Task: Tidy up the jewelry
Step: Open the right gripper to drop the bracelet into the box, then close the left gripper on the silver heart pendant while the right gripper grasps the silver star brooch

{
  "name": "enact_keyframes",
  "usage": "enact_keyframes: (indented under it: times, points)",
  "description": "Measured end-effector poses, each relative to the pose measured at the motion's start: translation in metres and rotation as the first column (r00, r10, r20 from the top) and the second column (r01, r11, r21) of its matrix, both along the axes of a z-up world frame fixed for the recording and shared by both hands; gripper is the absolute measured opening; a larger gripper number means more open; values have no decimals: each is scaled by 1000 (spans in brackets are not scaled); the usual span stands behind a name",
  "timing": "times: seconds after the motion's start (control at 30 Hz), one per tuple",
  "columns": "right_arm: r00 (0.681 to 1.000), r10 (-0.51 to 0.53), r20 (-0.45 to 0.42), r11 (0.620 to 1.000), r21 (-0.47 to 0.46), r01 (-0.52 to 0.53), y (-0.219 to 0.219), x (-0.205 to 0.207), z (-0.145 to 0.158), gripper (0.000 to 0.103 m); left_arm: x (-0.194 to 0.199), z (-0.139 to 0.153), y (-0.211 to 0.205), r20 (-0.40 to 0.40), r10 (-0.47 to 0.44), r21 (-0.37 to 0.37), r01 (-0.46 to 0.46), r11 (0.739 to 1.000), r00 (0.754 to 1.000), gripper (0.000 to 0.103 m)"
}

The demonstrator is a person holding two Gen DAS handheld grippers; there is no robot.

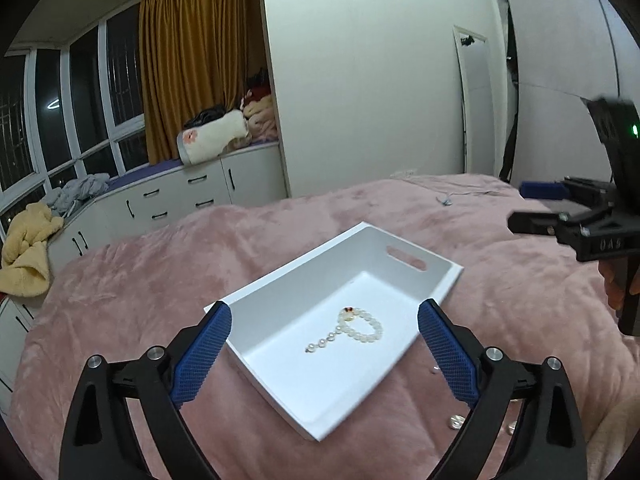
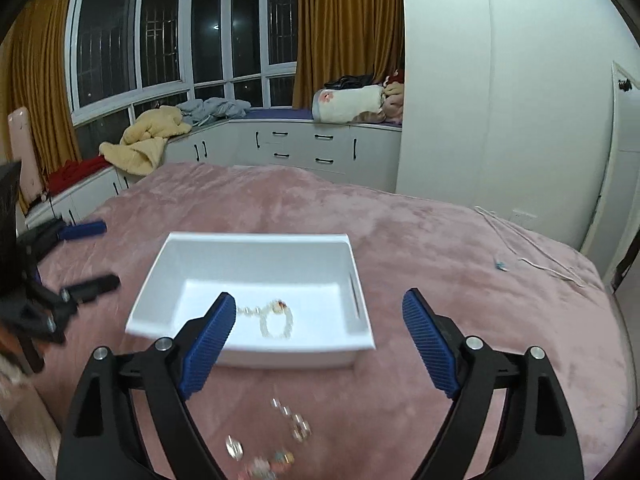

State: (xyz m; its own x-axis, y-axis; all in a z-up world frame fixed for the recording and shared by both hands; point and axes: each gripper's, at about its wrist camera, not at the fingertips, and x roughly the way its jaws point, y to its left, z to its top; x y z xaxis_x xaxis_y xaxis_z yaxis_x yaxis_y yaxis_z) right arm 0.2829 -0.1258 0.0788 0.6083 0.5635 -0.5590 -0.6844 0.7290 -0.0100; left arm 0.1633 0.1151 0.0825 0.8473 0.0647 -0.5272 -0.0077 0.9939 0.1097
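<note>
I see the tray (image 2: 256,248) on the bed (image 2: 440,240) — a bracelet (image 2: 276,318) inside it, loose jewelry (image 2: 296,426) just before its near wall, a cord (image 2: 532,248) well right of it.

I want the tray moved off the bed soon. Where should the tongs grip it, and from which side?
Pinch the tray by a thin upright wall from above, one finger inside. The wall with the handle slot is likely best, well away from the pearl bracelet lying on the floor.
</note>
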Motion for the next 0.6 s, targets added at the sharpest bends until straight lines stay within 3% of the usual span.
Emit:
enact_keyframes:
  times: [0.2, 0.3, 0.43, 0.6]
  points:
    - [1000, -4, 7, 994, -105, 5, -38, -30, -29, 84, -32, -6, -21, 15, -35, -7, 35, 999, 999, 99]
    - [1000, 21, -12, 993, -112, -22, -49, -42, -47, 84, -44, -15, -30, 9, -74, -19, 74, 997, 997, 99]
    - [999, 25, -38, 985, -167, -31, -57, -54, -85, 83, -51, -43, -45, -23, -176, -63, 174, 983, 984, 99]
    - [996, 56, -62, 980, -189, -67, -59, -61, -117, 76, -50, -81, -64, -60, -240, -90, 234, 968, 969, 99]
